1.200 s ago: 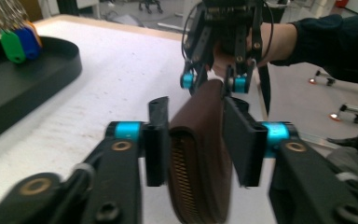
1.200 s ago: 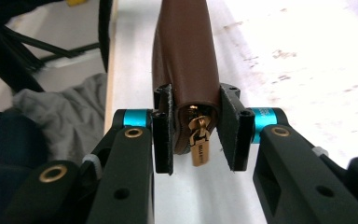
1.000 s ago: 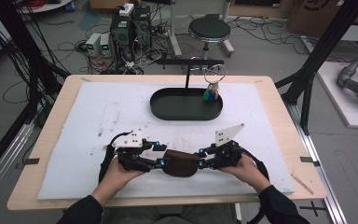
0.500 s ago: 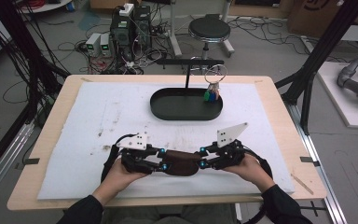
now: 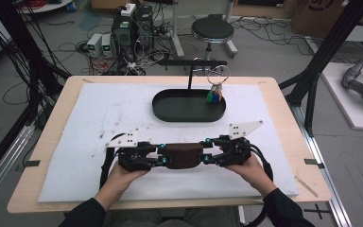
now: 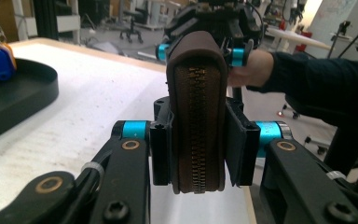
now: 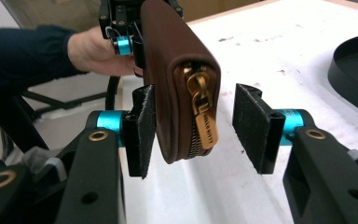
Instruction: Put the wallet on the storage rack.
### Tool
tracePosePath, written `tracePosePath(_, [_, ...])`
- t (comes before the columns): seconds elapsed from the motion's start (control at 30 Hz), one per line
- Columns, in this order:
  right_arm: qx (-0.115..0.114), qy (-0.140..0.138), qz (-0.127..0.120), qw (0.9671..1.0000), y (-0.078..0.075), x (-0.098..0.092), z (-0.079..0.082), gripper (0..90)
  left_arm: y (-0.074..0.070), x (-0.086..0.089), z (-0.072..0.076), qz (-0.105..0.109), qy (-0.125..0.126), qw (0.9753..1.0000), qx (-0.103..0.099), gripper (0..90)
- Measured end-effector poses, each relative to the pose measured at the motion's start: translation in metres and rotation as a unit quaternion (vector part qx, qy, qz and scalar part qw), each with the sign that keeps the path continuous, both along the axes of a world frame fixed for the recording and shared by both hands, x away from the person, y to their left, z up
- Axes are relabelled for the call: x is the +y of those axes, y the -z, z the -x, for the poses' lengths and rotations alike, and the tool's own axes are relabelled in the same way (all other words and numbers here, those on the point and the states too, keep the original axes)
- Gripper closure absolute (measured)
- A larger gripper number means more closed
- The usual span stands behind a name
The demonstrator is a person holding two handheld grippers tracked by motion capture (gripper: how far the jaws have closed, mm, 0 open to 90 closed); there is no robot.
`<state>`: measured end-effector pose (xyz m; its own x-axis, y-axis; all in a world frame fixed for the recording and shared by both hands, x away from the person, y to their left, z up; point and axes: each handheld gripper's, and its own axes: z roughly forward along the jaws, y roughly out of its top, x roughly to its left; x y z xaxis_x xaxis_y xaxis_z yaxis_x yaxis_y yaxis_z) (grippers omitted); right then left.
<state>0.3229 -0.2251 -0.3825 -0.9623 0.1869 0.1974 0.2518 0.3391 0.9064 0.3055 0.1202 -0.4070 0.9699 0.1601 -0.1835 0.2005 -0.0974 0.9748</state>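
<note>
From the high view I see the wooden table (image 5: 52,142) topped with a white mat (image 5: 99,118). On the mat's far side sits a black oval tray (image 5: 179,111), with a key bunch (image 5: 214,94) with coloured tags hanging over its right end.

Near my edge of the mat, the brown zip wallet (image 5: 183,156) hangs above the surface between the two grippers. Its long axis runs left to right across the table, parallel to the near edge.

My left gripper (image 6: 198,154) has its jaws clamped on the wallet's left end, pads pressed to both flat faces; the zip edge faces that camera and runs vertically.

My right gripper (image 7: 200,135) sits at the wallet's right end with jaws apart. One pad touches or nearly touches one face of the wallet; the other pad stands clear with an open gap.

The brass zip pull (image 7: 204,119) hangs down at that right end, facing the right gripper's camera.
</note>
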Motion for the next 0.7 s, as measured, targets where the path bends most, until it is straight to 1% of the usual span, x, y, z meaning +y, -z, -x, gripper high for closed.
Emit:
tracePosePath(0.03, [0.000, 0.003, -0.002, 1.0000, 0.0000, 0.0006, 0.0002, 50.9, 0.0001, 0.0000, 0.0003, 0.003, 0.000, 1.0000, -0.002, 66.6])
tracePosePath(0.07, [0.002, 0.001, -0.004, 1.0000, 0.0002, 0.0010, 0.0001, 54.3, 0.0000, -0.0004, 0.0006, 0.005, 0.000, 1.0000, -0.004, 66.6])
tracePosePath(0.13, [0.003, -0.006, -0.010, 0.9999, 0.0005, 0.0022, 0.0001, 57.6, -0.0004, -0.0011, 0.0015, 0.004, 0.000, 0.9999, -0.009, 66.6])
tracePosePath(0.17, [0.006, -0.013, -0.011, 0.9998, 0.0005, 0.0021, 0.0000, 63.1, -0.0005, -0.0011, 0.0015, 0.006, 0.001, 0.9999, -0.009, 66.5])
tracePosePath(0.27, [-0.006, -0.021, -0.012, 0.9997, -0.0011, 0.0015, 0.0017, 67.8, -0.0008, -0.0014, 0.0017, 0.008, 0.004, 0.9999, -0.008, 65.8])
tracePosePath(0.37, [-0.009, -0.026, -0.012, 0.9995, -0.0026, 0.0001, 0.0024, 70.2, -0.0034, -0.0026, 0.0021, -0.003, 0.004, 0.9999, -0.012, 62.7])
tracePosePath(0.47, [-0.012, -0.033, -0.001, 0.9994, -0.0035, 0.0001, 0.0032, 71.8, -0.0060, -0.0036, 0.0007, -0.012, 0.001, 0.9999, -0.003, 51.2])
tracePosePath(0.5, [-0.014, -0.034, 0.003, 0.9993, -0.0035, 0.0005, 0.0033, 71.8, -0.0065, -0.0037, 0.0004, -0.015, 0.004, 0.9999, -0.004, 51.5])
tracePosePath(0.63, [-0.017, -0.036, -0.002, 0.9992, -0.0043, 0.0007, 0.0038, 72.0, -0.0060, -0.0052, 0.0003, -0.032, 0.008, 0.9995, -0.001, 52.6])
tracePosePath(0.7, [-0.015, -0.040, 0.000, 0.9991, -0.0042, 0.0011, 0.0042, 72.1, -0.0056, -0.0055, 0.0003, -0.030, 0.011, 0.9995, -0.003, 57.1])
